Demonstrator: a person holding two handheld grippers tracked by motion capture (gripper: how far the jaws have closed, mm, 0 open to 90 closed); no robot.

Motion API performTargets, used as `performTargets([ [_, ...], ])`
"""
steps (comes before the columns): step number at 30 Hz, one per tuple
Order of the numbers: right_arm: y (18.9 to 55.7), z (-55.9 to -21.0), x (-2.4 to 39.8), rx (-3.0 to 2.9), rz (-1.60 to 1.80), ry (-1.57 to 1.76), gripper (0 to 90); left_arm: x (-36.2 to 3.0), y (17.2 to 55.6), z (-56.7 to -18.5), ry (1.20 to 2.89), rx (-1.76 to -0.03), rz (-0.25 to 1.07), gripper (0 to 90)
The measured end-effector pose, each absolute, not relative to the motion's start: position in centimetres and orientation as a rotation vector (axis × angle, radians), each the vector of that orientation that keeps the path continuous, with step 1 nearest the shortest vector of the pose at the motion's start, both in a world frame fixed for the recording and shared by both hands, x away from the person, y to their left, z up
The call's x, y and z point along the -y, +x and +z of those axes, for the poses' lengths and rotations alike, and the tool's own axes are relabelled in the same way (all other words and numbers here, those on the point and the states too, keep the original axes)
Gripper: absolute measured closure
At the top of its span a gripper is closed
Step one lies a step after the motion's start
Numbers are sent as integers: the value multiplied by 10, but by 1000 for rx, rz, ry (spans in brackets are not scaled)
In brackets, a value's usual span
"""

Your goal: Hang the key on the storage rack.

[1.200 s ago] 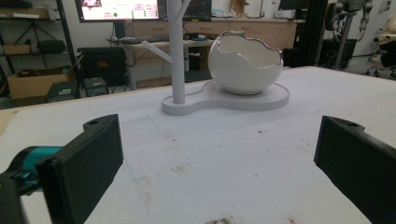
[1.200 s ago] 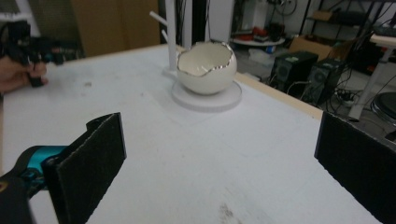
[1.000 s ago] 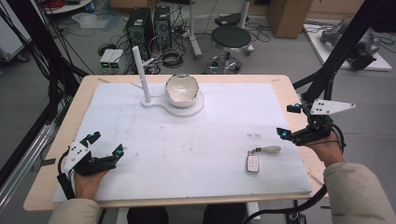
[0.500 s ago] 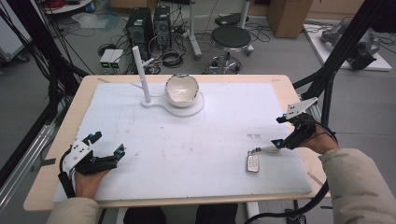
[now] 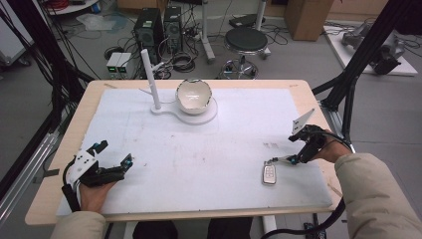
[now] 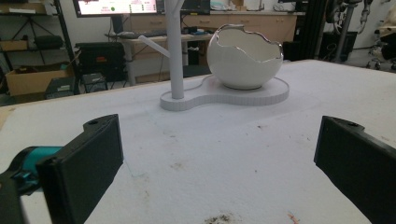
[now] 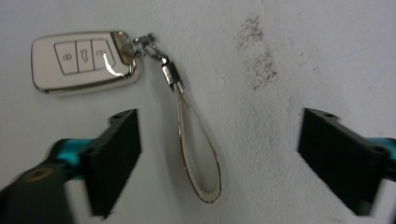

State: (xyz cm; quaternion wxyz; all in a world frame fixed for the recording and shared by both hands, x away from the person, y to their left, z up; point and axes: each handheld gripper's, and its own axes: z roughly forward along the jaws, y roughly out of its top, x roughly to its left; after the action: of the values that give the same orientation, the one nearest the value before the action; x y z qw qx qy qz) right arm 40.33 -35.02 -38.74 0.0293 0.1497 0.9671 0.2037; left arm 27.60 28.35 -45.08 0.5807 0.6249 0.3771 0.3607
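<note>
Near left corner of the white mat: left gripper rests low on the mat in the person's hand, jaws spread wide, nothing between them. In the left gripper view its two black pads frame bare mat, pointed toward the far stand.

Far side, left of centre: white stand with an upright post and a flat base. A white egg-shaped bowl with a jagged open rim sits on the base's round end, just beside the post.

Near right: white key fob lies flat on the mat, buttons up. Its pale strap loop trails off from a small metal clasp toward the right gripper.

Right gripper is tipped down over the strap. Jaws have just been closing but stand apart; in the right gripper view the loop lies between the pads, nearer one pad, neither pad touching it. Dark smudges mark the mat beyond the strap.
</note>
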Motion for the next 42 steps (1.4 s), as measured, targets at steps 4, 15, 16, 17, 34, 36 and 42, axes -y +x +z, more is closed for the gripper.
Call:
performTargets([
  [4, 403, -391, 349, -3011, 565, 427, 233, -284, 276, -451, 1462, -879, 843, 17],
  [15, 406, -399, 345, -3047, 466, 435, 366, -284, 276, -451, 1461, -881, 842, 17],
  [16, 406, -400, 344, -3055, 448, 433, 379, -284, 276, -451, 1460, -881, 841, 17],
  [17, 406, -401, 343, -3057, 446, 429, 392, -284, 276, -451, 1461, -881, 842, 17],
  [34, 407, -404, 339, -3089, 408, 384, 598, -284, 276, -451, 1463, -877, 842, 17],
  [36, 407, -404, 338, -3099, 399, 370, 636, -284, 276, -451, 1465, -876, 843, 17],
  [42, 407, -405, 335, -3108, 361, 320, 779, -284, 276, -451, 1461, -875, 842, 17],
])
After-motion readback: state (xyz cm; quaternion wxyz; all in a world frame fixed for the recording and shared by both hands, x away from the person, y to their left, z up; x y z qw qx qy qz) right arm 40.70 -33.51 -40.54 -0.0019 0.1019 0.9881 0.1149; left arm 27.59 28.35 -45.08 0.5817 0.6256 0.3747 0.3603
